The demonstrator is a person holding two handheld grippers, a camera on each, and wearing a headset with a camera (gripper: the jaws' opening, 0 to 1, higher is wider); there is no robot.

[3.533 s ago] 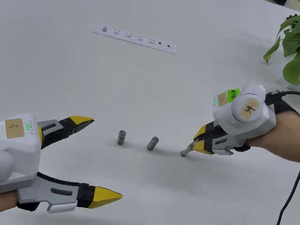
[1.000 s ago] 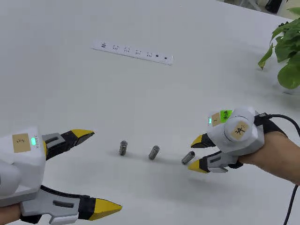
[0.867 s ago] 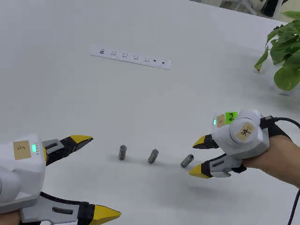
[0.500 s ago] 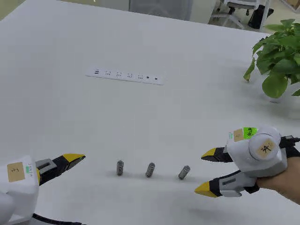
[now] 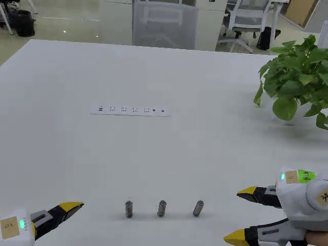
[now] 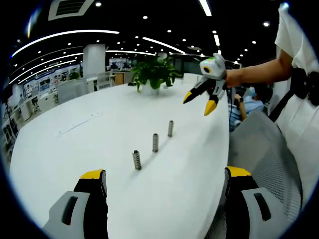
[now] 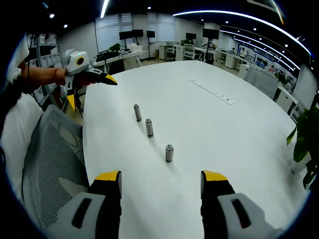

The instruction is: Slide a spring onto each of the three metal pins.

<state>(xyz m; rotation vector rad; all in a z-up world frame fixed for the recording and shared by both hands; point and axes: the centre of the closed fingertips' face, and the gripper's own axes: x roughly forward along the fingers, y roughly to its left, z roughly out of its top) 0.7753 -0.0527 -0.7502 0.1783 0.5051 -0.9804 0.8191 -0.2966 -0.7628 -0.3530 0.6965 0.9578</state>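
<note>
Three metal pins stand upright in a row near the front of the white table, each with a spring around it: the left pin (image 5: 128, 208), the middle pin (image 5: 162, 207) and the right pin (image 5: 198, 207). The row also appears in the left gripper view (image 6: 155, 142) and the right gripper view (image 7: 148, 128). My right gripper (image 5: 240, 215) (image 7: 161, 175) is open and holds nothing, a short way right of the row. My left gripper (image 5: 57, 218) (image 6: 166, 174) is open and holds nothing, left of the row. Each gripper faces the other across the pins.
A white power strip (image 5: 130, 110) lies mid-table. A potted plant (image 5: 292, 84) stands at the right edge. Office chairs stand beyond the far edge. A grey mesh chair (image 6: 264, 164) sits at the near edge by the person.
The right gripper, earlier shut on the third pin with its spring, has opened and left it standing. Both grippers have drawn back from the row. The head camera has tilted up.
</note>
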